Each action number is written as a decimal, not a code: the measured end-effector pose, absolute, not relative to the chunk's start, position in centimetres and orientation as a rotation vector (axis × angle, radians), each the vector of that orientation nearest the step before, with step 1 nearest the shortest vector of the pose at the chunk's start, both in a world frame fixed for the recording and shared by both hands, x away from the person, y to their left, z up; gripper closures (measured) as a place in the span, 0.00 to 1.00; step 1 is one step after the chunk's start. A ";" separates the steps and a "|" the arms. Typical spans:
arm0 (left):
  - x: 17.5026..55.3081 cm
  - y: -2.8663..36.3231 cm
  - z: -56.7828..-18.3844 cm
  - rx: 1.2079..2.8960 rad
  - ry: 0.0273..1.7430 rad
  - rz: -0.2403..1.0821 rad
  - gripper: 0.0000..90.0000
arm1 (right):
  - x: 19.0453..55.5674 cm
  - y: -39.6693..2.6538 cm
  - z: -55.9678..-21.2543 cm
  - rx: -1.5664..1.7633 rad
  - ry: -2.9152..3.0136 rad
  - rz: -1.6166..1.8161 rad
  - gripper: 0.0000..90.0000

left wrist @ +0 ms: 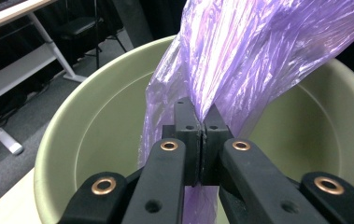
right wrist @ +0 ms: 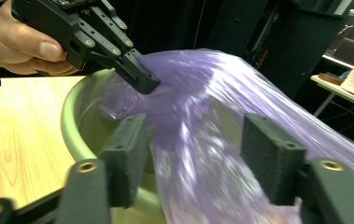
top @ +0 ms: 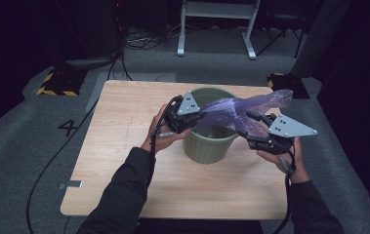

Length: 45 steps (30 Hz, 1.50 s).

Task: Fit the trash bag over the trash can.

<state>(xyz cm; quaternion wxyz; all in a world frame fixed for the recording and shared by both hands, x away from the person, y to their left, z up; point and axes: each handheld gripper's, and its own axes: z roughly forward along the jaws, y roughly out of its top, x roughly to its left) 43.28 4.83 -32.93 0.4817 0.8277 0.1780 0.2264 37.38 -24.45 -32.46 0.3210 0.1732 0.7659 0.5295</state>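
Your left gripper point(left wrist: 203, 128) clamps the purple bag point(left wrist: 258, 51) over the bin point(left wrist: 95, 112); your right gripper point(right wrist: 198, 140) stands apart around the bag.

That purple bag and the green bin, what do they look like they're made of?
The purple bag looks like thin plastic film: see-through, glossy and full of fine creases. The green bin seems to be moulded plastic, with smooth matte walls and a rounded rim, though painted metal can't be ruled out. The table shows a pale wood grain, possibly a laminate.
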 end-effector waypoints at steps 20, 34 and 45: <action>44.2 5.9 -33.9 2.007 0.455 0.526 0.98 | 38.8 -29.1 -35.4 0.530 2.058 1.321 0.55; 44.0 6.3 -33.7 1.957 0.427 0.465 0.68 | 38.4 -28.0 -33.9 0.492 1.991 1.311 1.00; 42.5 3.3 -32.4 1.971 0.345 0.406 0.32 | 37.8 -26.8 -33.2 0.445 1.988 1.318 1.00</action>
